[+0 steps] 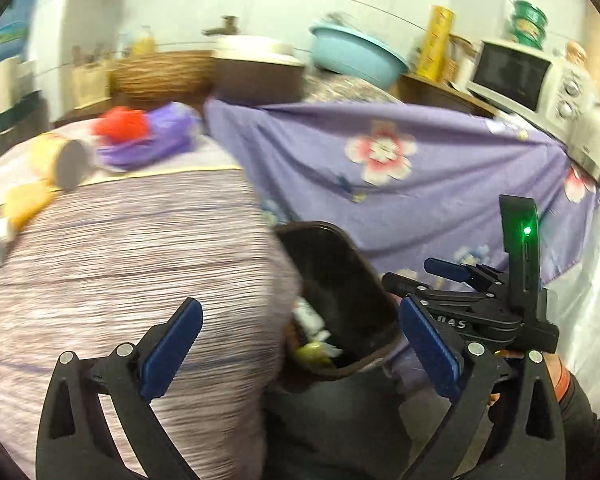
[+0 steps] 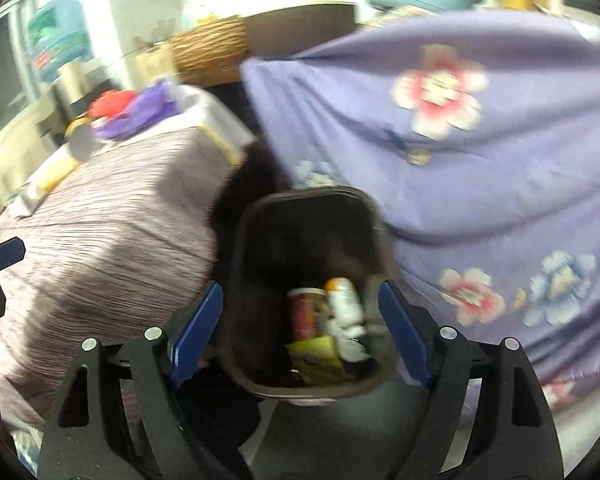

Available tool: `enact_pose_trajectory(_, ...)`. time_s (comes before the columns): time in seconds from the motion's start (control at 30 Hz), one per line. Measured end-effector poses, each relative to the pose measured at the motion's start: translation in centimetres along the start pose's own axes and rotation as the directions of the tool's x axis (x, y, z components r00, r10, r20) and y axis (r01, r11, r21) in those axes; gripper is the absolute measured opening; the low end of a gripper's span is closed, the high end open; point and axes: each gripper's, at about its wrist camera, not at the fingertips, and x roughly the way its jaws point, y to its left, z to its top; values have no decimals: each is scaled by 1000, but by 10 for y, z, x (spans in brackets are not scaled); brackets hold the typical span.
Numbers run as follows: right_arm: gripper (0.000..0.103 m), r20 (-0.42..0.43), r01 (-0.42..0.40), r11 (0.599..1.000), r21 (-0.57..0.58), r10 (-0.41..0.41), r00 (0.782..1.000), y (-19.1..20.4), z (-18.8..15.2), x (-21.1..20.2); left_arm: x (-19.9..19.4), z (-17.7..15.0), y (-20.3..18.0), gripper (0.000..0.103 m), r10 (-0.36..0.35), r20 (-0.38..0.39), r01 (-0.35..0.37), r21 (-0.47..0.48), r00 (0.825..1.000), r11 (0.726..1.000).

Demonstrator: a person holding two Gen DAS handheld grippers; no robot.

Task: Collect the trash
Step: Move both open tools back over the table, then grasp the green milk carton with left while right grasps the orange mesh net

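A dark brown trash bin [image 1: 336,280] stands on the floor between a table under a striped pinkish cloth [image 1: 132,248] and a purple floral cloth [image 1: 420,184]. Inside the bin [image 2: 260,264] lie a red can [image 2: 306,312], a white bottle [image 2: 344,300] and a yellow-green packet [image 2: 320,356]. My right gripper [image 2: 300,288] hangs open right above the bin, nothing between its pads. My left gripper [image 1: 300,308] is open and empty over the table's edge, left of the right gripper [image 1: 424,276]. On the table's far end lie a yellow canister [image 1: 62,160], a red object [image 1: 120,122] and a purple bag [image 1: 156,136].
A yellow packet [image 1: 26,202] lies at the table's left edge. Behind stand a woven basket [image 1: 160,76], a blue basin [image 1: 356,54] and a white microwave [image 1: 528,76]. A person's hand [image 1: 560,376] holds the right gripper. Both views are motion-blurred.
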Motion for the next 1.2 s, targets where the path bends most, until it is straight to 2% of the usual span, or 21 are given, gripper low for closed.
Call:
enact_pose_trajectory(0.13, 80, -7, -72, 994, -78, 72, 997, 44, 9, 6, -22, -6, 34, 97, 89, 10, -88, -44, 996, 995)
enact_pose_trajectory(0.27, 80, -12, -124, 981, -152, 123, 992, 84, 16, 10, -44, -14, 70, 97, 181, 24, -178, -83, 983, 981)
enact_pose_trajectory(0.57, 80, 40, -172, 936, -307, 194, 980, 156, 51, 9, -84, -25, 147, 97, 323, 4, -319, -148, 947, 936)
enact_pose_trajectory(0.73, 80, 70, -152, 890, -430, 201, 977, 203, 82, 18, -104, -25, 186, 97, 386, -13, -383, -154, 922, 911)
enact_pose_trajectory(0.87, 80, 78, -150, 866, -478, 212, 974, 230, 112, 34, -116, -23, 211, 97, 417, -21, -415, -165, 909, 895)
enact_pose_trajectory(0.97, 80, 68, -145, 860, -488, 203, 977, 248, 137, 53, -120, -22, 224, 98, 423, -22, -420, -168, 906, 892)
enact_pose_trajectory(1.2, 80, 85, -80, 845, -528, 146, 986, 281, 175, 95, -116, -22, 243, 98, 390, -34, -389, -201, 920, 899)
